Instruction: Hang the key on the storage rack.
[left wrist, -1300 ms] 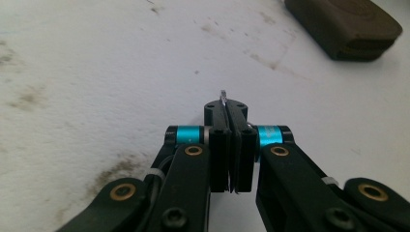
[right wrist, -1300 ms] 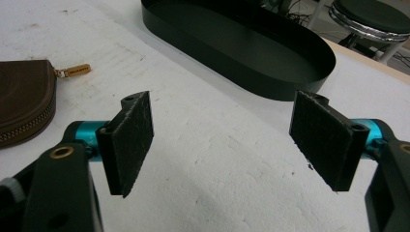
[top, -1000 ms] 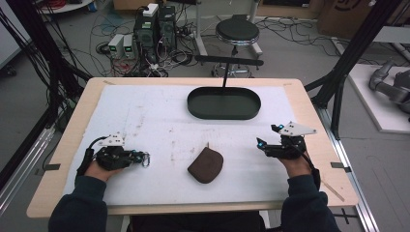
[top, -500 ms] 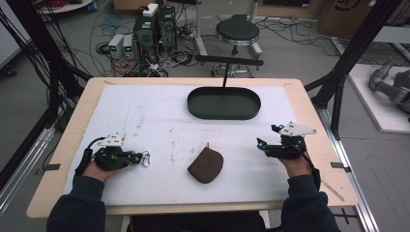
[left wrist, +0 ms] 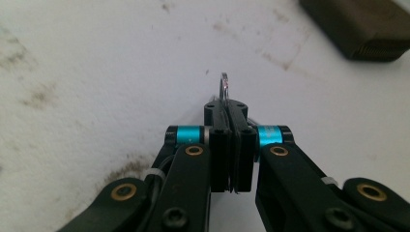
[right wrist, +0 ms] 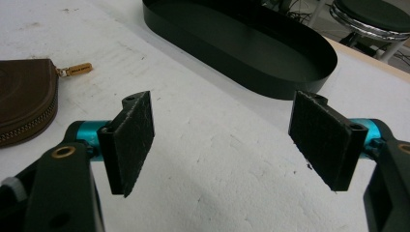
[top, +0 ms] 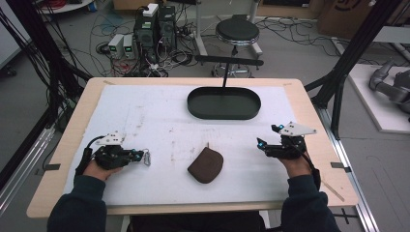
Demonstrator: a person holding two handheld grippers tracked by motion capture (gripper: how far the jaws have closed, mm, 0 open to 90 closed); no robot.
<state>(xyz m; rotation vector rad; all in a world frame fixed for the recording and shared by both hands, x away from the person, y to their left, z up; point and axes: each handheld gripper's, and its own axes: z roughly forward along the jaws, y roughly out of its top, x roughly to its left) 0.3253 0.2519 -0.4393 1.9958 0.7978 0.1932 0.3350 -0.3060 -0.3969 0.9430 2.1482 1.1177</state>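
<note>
Currently the left hand-held gripper [left wrist: 231,104] pinches a small metal ring [left wrist: 224,86] at its tips; keep that squeeze firm. Right hand-held gripper [right wrist: 222,133] stands spread above the worktop [right wrist: 212,193].

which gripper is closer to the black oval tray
Right. The right gripper sits just below the black oval tray's right end; the left gripper is far down-left of it.

left claw [left wrist: 232,108] – jaws just closed tight | metal ring [left wrist: 224,86] – pinched between them
</note>
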